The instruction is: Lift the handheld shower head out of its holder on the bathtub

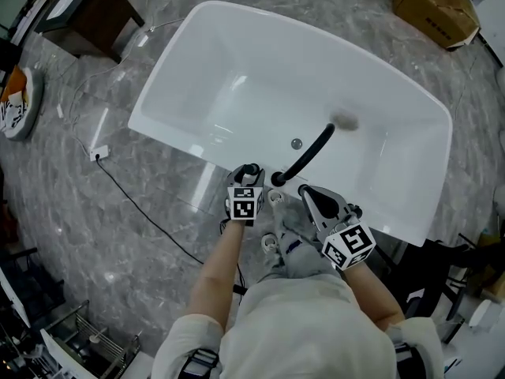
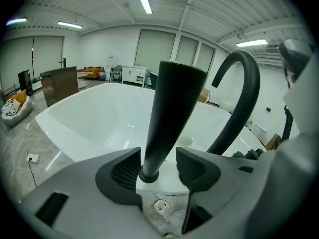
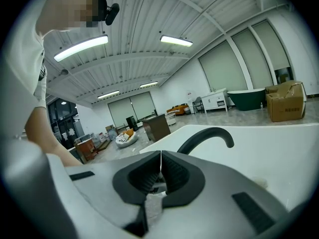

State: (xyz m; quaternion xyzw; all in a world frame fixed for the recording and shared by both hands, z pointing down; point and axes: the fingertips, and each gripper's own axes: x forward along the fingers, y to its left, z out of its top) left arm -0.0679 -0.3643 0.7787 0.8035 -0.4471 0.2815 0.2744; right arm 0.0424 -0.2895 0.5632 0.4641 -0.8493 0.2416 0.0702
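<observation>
Head view: my left gripper (image 1: 248, 172) sits at the near rim of the white bathtub (image 1: 197, 50), just below frame centre, with my right gripper (image 1: 309, 197) close beside it to the right. The black handheld shower head (image 1: 252, 168) stands at the left gripper's tip, just left of the base of the black curved faucet spout (image 1: 309, 153), which arches out over the basin.

Left gripper view: the shower head (image 2: 172, 108) rises upright through the middle of the frame, widening toward the top, its narrow foot seated in the dark collar of the holder (image 2: 148, 175) on the tub rim. The left gripper (image 2: 158, 169) has its jaws apart, one on each side of that foot — the left pad (image 2: 124, 172) lies close against it, and a gap shows at the right pad.

Right gripper view: the right gripper (image 3: 160, 176) has its jaws pressed together with nothing between them; the spout (image 3: 207, 136) curves beyond them.

Surroundings: grey marbled floor (image 1: 95, 227) — a cardboard box (image 1: 435, 8) at upper right, a dark wooden cabinet (image 1: 83, 14) at upper left, a white socket (image 1: 98, 153) with a black cable at the left. Strip lights run along the ribbed ceiling.
</observation>
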